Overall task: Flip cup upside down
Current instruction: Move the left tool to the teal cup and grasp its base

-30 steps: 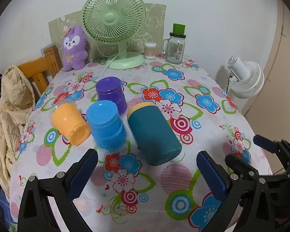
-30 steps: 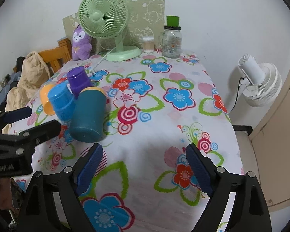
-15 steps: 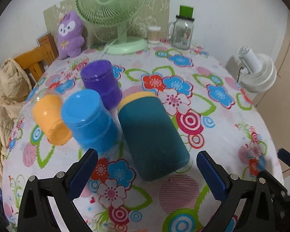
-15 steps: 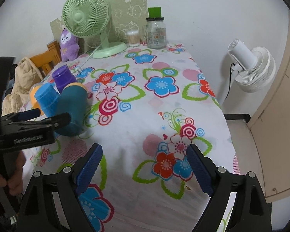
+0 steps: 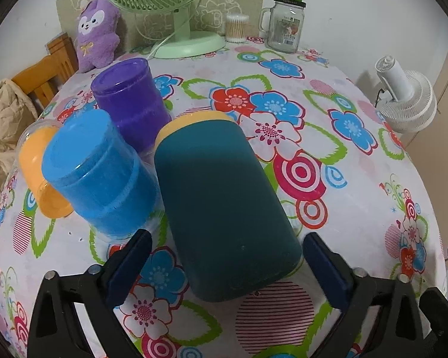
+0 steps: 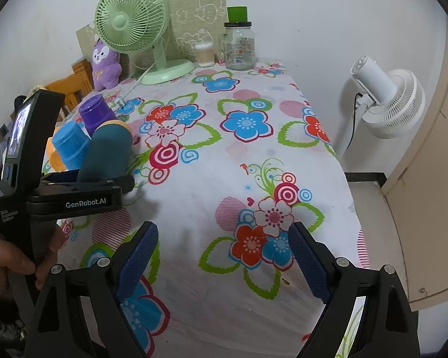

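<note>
Teal is filling the near centre of the left wrist view: the teal cup (image 5: 221, 208) is lying on its side on the flowered tablecloth (image 5: 358, 208), its closed base toward the camera and its yellow rim (image 5: 194, 119) pointing away toward 12 o'clock. The left gripper (image 5: 224, 256) is being held with its jaws wide apart, one blue pad (image 5: 128, 264) at 8 o'clock of the cup's base and the other at 4 o'clock, so the cup is being bracketed but, as far as can be judged, not yet being pinched. No flip is being shown as done for this cup; the grasp, the lift and the turn onto the rim are all being left to do.

Just beyond, at 10 o'clock of the teal cup, a blue cup (image 5: 101, 176) is standing mouth-down, touching or nearly touching the teal one. Behind it, a purple cup (image 5: 131, 101) is likewise standing inverted, and an orange cup (image 5: 41, 173) is lying tilted at the far left. Two cups are thus being read as already turned over.

In the right wrist view, the right gripper (image 6: 224, 264) is being held open and empty over bare cloth, well apart from the cups, at 5 o'clock of them.

Farthest back, a green fan (image 5: 167, 3), a purple plush toy (image 5: 95, 32) and a glass jar (image 5: 285, 26) are being kept along the wall.
</note>
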`<action>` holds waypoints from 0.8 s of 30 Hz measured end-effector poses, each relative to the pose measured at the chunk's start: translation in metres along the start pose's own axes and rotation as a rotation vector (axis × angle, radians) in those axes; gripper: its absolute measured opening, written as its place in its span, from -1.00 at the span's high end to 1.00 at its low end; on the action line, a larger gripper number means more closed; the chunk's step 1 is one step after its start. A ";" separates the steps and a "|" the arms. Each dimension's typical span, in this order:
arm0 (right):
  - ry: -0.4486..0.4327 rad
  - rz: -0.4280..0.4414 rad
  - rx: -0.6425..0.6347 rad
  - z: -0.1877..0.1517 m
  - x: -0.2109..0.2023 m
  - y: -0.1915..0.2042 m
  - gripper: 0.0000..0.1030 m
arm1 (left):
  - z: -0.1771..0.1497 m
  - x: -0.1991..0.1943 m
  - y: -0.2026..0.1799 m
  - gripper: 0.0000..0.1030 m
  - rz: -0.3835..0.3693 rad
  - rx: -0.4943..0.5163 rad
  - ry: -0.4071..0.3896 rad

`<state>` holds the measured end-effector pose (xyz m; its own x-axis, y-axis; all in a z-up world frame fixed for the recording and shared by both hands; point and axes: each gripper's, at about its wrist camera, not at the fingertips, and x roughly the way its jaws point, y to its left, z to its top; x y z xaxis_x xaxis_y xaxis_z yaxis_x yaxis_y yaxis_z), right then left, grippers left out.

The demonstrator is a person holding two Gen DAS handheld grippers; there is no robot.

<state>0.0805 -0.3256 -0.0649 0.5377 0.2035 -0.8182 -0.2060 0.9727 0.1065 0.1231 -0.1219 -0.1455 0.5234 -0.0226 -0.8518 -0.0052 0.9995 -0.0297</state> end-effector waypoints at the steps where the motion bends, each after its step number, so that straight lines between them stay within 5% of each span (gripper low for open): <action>1: -0.001 -0.001 0.001 0.000 -0.001 -0.001 -0.76 | -0.001 0.000 0.000 -0.73 -0.005 -0.001 -0.003; 4: -0.003 -0.002 0.009 -0.001 -0.002 -0.003 -0.76 | -0.001 -0.002 0.000 -0.54 -0.018 0.005 -0.009; 24: -0.023 0.016 0.000 0.000 -0.011 0.008 -0.76 | 0.002 -0.053 0.009 -0.35 -0.017 0.028 -0.130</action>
<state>0.0733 -0.3199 -0.0549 0.5532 0.2219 -0.8029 -0.2153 0.9692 0.1196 0.0971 -0.1118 -0.0992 0.6292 -0.0385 -0.7762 0.0274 0.9992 -0.0274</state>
